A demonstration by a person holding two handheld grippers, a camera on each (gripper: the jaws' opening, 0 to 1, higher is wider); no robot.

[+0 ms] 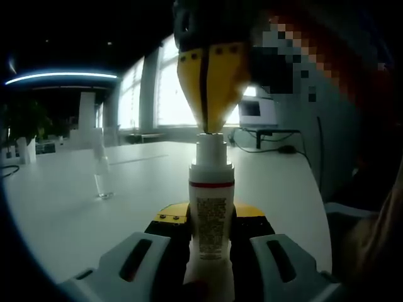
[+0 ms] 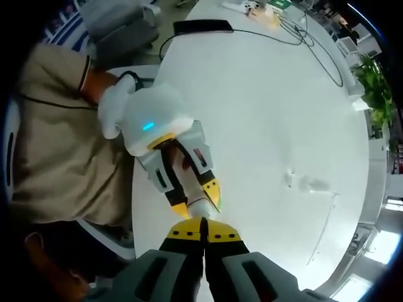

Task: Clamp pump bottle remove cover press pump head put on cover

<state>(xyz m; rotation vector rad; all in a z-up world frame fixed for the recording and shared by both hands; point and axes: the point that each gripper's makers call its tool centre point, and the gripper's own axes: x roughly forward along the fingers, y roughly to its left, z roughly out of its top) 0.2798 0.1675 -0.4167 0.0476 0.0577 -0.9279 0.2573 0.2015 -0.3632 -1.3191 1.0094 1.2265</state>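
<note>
White pump bottle [image 1: 211, 214] upright, pinched by left hand-held gripper [image 1: 211, 248] above the counter [image 1: 126, 189]. Clear cover [image 1: 101, 170] stands off to the left, already removed. Right hand-held gripper [image 1: 211, 119], jaws pressed together, bears on pump head [image 1: 211, 145]. Re-covering remains.

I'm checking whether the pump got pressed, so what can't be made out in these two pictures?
- Pump head: left gripper view, hidden under the right hand-held gripper, whose jaws are shut, on top of the pump bottle.
- Bottle label text: left gripper view, too small and dim.
- Bottle base: left gripper view, cut off by the bottom edge.
- Clear cover on the table: faint, its details unreadable.
- Bottle body: right gripper view, hidden between the left hand-held gripper jaws.
</note>
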